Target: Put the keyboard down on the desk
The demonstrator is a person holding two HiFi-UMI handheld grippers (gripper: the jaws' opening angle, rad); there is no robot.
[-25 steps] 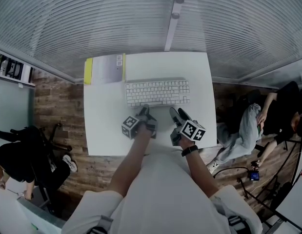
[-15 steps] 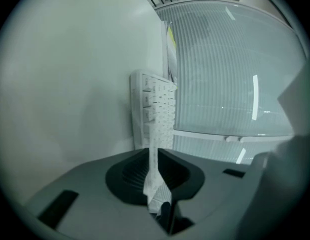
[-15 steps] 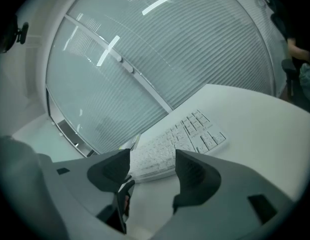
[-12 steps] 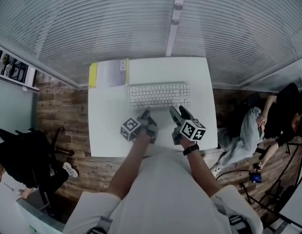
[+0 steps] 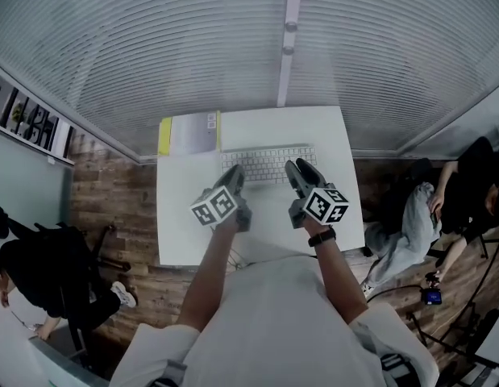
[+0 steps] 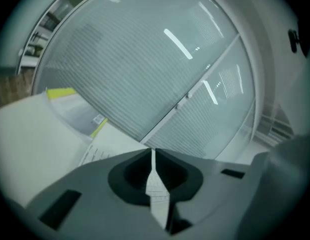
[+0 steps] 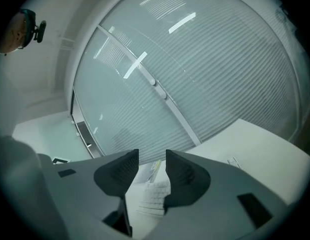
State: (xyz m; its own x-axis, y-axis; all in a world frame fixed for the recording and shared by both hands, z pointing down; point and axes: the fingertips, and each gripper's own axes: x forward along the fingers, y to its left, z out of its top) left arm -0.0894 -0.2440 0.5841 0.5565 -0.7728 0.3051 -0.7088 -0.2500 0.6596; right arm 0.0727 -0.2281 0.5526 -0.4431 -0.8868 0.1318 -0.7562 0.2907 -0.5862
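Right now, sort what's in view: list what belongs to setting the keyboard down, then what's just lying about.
Job: keyboard, lying on the white desk.
Lying about: yellow-edged pad at the desk's far left corner; a person seated at right; a person at left.

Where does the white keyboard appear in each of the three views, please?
Head view: the keyboard lies at the centre, on the desk.
Left gripper view: low, left of centre, partly hidden.
Right gripper view: bottom centre, partly hidden.
Shared landmark: the white window bar, beyond the keyboard in every view.
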